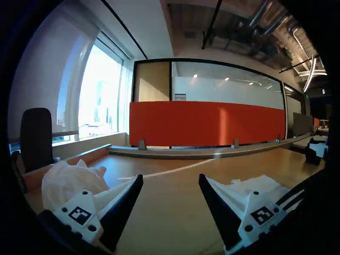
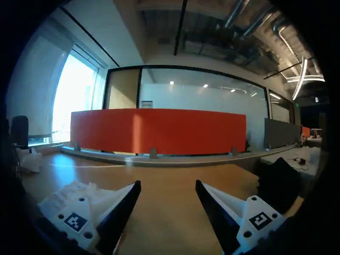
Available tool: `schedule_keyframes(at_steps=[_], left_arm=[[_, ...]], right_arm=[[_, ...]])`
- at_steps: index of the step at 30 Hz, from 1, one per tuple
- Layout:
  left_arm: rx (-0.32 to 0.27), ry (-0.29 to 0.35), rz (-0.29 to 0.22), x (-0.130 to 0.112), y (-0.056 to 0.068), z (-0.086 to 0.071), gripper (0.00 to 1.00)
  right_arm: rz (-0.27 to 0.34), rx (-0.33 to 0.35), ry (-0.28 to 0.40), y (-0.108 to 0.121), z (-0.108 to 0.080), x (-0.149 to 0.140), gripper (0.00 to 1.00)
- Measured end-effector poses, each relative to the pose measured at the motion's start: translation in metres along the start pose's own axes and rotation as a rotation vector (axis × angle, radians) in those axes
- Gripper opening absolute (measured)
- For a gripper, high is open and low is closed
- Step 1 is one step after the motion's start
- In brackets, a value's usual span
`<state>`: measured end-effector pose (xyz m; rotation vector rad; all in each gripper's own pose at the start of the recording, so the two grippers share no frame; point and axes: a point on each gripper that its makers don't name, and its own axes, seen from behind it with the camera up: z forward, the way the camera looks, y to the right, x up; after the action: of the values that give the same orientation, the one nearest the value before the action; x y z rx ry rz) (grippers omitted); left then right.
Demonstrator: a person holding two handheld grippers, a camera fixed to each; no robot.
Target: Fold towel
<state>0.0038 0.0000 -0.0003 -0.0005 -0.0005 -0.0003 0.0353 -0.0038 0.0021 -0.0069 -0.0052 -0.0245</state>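
Left tool (image 1: 170, 176) and right tool (image 2: 167, 182) are being held wide open (over the tabletop (image 1: 170, 212)); the towel (image 1: 255, 185) should be pinched at two corners.

No legible text. Black-and-white square code tags (image 1: 80, 214) on left gripper (image 1: 170, 176) and right gripper (image 2: 168, 182); small white wall placard (image 1: 180, 97) illegible.

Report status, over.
Both open, empty: left gripper, right gripper. White towel on desk, ungripped. Also crumpled cloth by left gripper.
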Motion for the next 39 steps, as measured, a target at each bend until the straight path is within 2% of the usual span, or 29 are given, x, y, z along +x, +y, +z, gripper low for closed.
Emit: schedule_keyframes(at_steps=[5,11,21,32,39], left_arm=[[-0.008,-0.013,0.008,0.029,0.002,-0.002,0.97],[-0.019,-0.021,0.04,0.078,0.003,-0.007,0.97],[-0.025,-0.03,0.049,0.148,0.003,-0.015,0.97],[-0.034,-0.035,0.058,0.174,0.003,-0.015,0.97],[-0.087,-0.072,0.078,0.171,0.014,-0.014,0.97]], right_arm=[[-0.004,-0.008,-0.011,0.004,-0.003,0.035,0.99],[-0.007,-0.013,-0.009,0.007,-0.009,0.087,0.99],[-0.013,-0.015,-0.003,0.007,-0.016,0.158,0.99],[-0.019,-0.018,-0.003,0.007,-0.016,0.182,0.99],[-0.054,0.007,-0.009,0.003,-0.016,0.189,0.99]])
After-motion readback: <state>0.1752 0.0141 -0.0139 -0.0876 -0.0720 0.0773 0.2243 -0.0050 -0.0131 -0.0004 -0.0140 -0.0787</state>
